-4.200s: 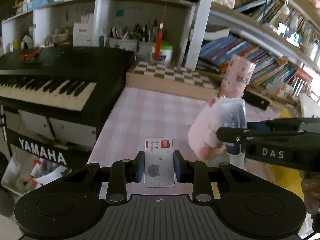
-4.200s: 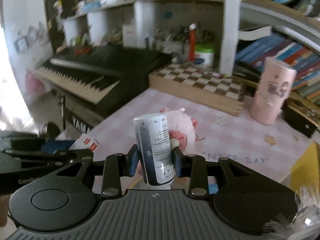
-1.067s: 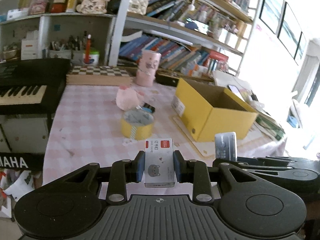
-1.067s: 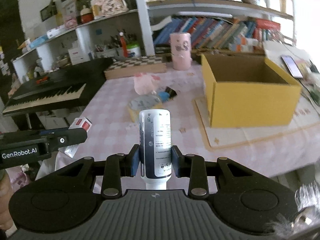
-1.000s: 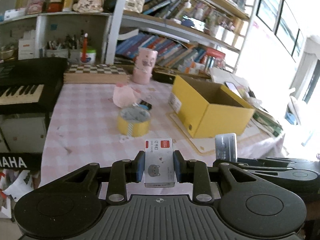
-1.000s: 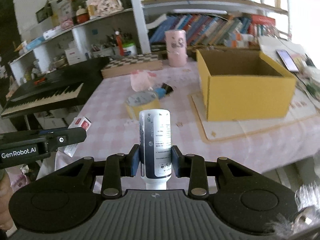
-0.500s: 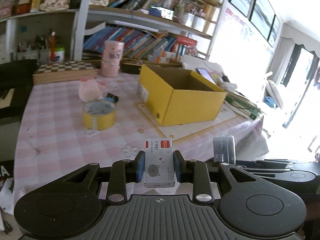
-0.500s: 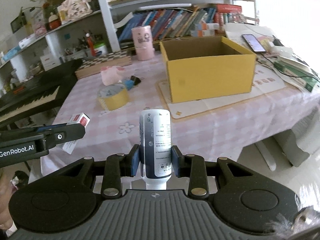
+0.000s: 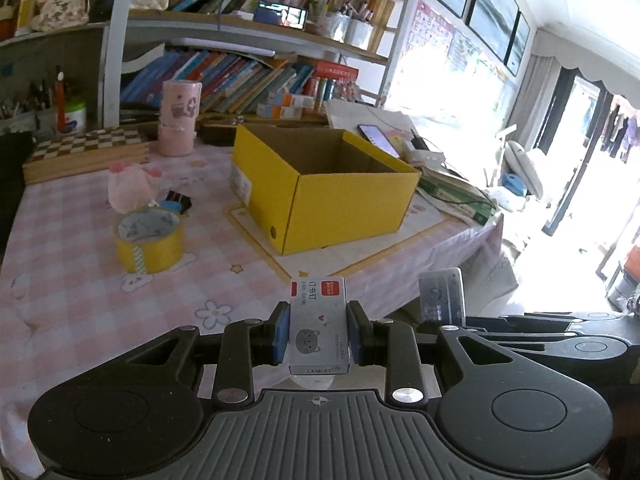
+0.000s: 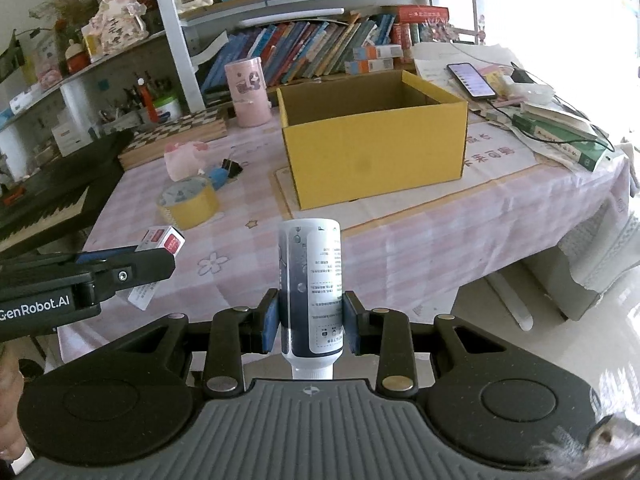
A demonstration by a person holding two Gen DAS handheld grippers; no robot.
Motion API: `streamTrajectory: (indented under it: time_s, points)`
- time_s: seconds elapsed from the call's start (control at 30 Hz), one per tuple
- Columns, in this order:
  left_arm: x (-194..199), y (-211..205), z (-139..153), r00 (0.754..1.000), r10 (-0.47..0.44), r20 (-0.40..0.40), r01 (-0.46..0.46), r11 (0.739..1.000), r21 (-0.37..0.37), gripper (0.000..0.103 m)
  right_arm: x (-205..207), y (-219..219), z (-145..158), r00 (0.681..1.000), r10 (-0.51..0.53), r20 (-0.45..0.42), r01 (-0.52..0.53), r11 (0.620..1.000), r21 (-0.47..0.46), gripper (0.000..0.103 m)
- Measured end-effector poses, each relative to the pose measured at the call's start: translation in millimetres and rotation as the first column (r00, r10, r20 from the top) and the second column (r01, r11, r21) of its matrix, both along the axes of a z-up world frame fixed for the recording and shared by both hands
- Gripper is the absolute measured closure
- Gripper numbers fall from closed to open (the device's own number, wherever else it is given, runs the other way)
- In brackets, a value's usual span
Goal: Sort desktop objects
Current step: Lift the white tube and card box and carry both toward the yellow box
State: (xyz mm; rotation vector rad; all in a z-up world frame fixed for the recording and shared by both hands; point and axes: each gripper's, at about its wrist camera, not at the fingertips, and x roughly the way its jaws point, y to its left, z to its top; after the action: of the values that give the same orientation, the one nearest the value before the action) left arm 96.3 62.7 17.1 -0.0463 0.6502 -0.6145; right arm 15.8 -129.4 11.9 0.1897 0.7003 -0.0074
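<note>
My left gripper (image 9: 319, 335) is shut on a small grey staple box (image 9: 319, 322) with a red label and a cat drawing. My right gripper (image 10: 310, 328) is shut on a dark bottle (image 10: 310, 280) with a white printed label, held cap towards the camera. Both hang off the near edge of the pink checked table (image 9: 80, 288). An open yellow cardboard box (image 9: 320, 184) stands on the table ahead. In the right wrist view the left gripper (image 10: 160, 254) shows at the left with the staple box (image 10: 162, 240). The bottle (image 9: 442, 294) also shows in the left wrist view.
On the table lie a yellow tape roll (image 9: 148, 240), a pink plush (image 9: 128, 188), a black binder clip (image 9: 178, 200), a pink tin (image 9: 178, 120) and a chessboard (image 9: 84, 152). Bookshelves stand behind. A phone (image 10: 470, 80) and books (image 10: 560, 128) lie right of the box. A keyboard (image 10: 40, 200) is left.
Both views have swung right: the yellow box has come to the middle and the keyboard has slid out to the left. Both grips are unchanged.
</note>
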Motion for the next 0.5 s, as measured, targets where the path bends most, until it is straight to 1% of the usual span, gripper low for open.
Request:
streamTrajectory:
  time_s: [0.5]
  points:
    - [30.7,-34.9,-0.4,1.000,-0.019,-0.012,0.019,1.000,0.002,0.075,29.6,-33.6,-0.1,1.000,-0.009,-0.021,0.009,1.000,-0.003,0.073]
